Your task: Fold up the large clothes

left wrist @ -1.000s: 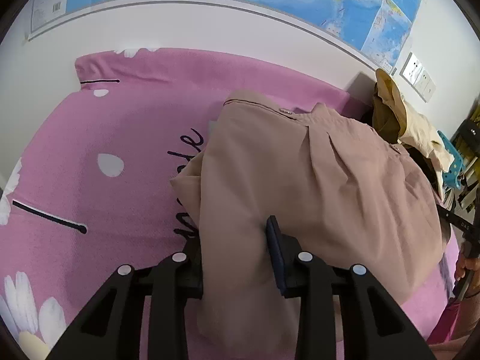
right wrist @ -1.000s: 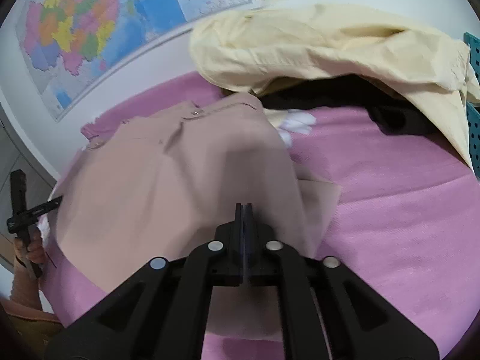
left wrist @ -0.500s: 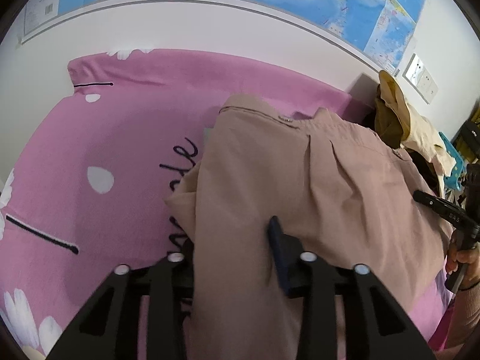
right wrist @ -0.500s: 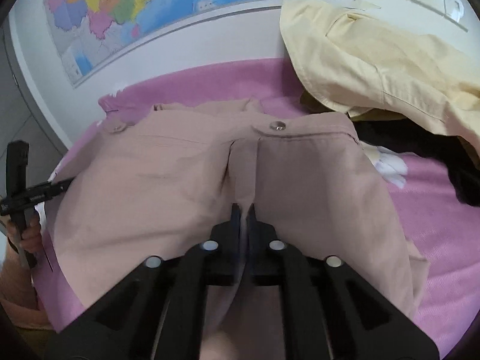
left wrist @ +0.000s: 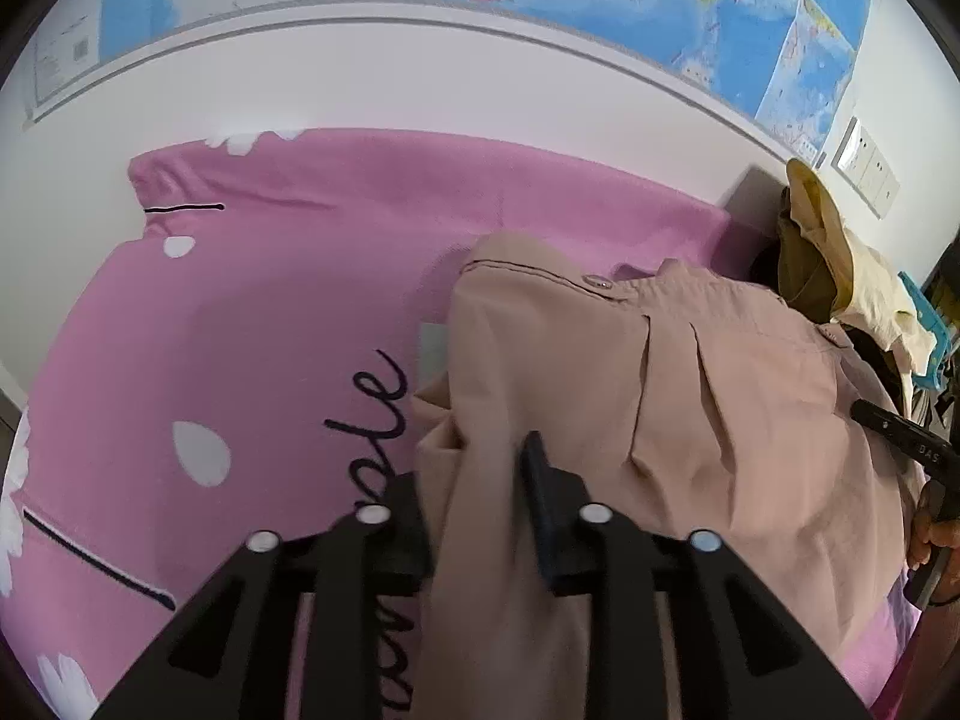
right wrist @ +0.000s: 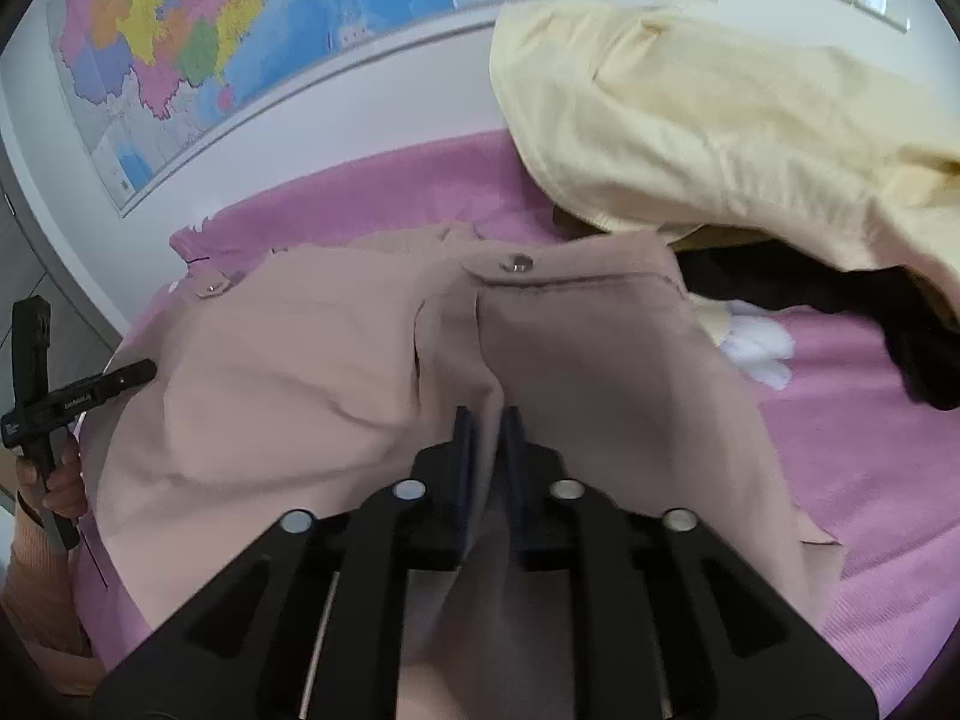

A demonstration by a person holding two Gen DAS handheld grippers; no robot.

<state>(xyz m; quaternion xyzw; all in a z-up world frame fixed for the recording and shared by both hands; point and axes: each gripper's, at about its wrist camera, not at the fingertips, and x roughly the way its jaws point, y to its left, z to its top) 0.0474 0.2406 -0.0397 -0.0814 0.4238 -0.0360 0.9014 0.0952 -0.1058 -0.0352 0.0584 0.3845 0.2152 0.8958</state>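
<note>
A large beige garment (left wrist: 708, 408) with snap buttons lies on a pink bedsheet (left wrist: 270, 312); it also shows in the right wrist view (right wrist: 312, 372). My left gripper (left wrist: 474, 480) holds a thick bunch of the beige fabric between its fingers at the garment's left edge. My right gripper (right wrist: 486, 438) is shut on a ridge of the beige fabric below the buttoned flap (right wrist: 516, 267). The other gripper appears at each view's edge, the right gripper in the left wrist view (left wrist: 906, 444).
A pale yellow garment (right wrist: 720, 120) lies heaped over a black one (right wrist: 840, 300) at the right, against the wall. A map (right wrist: 240, 30) hangs on the wall behind the bed. The sheet has black lettering (left wrist: 378, 408) and white flower prints.
Both grippers have moved the beige garment towards the wall. The right gripper's jaws have parted slightly around the fabric. The garment now lies flatter and wider across the sheet.
</note>
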